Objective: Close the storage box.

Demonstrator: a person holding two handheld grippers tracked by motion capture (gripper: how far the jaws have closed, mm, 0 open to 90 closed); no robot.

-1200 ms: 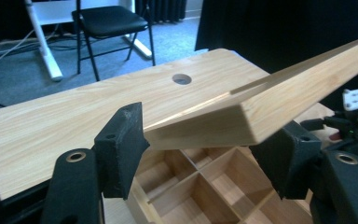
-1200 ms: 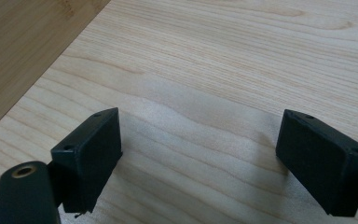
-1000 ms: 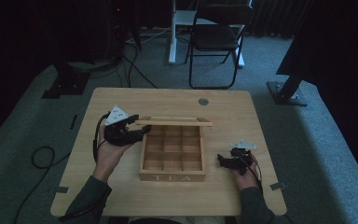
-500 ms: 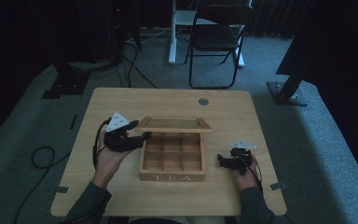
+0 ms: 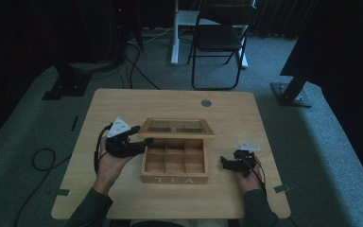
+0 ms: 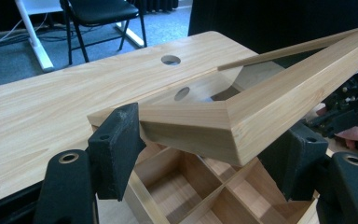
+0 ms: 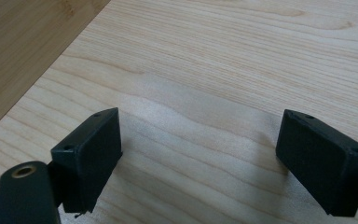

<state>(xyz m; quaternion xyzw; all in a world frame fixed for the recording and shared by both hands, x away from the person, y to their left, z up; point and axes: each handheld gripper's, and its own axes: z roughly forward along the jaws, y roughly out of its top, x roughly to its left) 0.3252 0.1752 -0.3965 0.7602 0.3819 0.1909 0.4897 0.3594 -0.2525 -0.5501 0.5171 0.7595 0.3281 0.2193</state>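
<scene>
- Your left claw [image 5: 139,145] stands at the left front corner of the tea box lid [image 5: 177,127]. In the left gripper view the jaws are spread wide, one on each side of that corner [image 6: 200,133], and neither pad visibly presses the wood. The lid appears to rest on or between them rather than being clamped.
- The lid is hinged at the back and sits partly raised, tilted over the tea box [image 5: 175,162] with its glass pane facing up. Judged from this, you are swinging it on its hinge — the corner gives you leverage without blocking the compartments.
- The box sits near the middle of the tabletop [image 5: 123,101], with the word TEA on its front wall. Its nine compartments look empty where they can be seen.
- Your right claw [image 5: 227,163] lies low on the tabletop just right of the box, apart from it. In the right gripper view its jaws gape wide over bare wood [image 7: 205,93], holding nothing — a waiting post, in my judgement.
- The surface is pale wood grain with a round cable hole [image 5: 206,102] at the far edge.
- The room is dim, with grey carpet. A folding chair [image 5: 220,40] stands beyond the table, and cables [image 5: 42,158] trail on the floor at left.
</scene>
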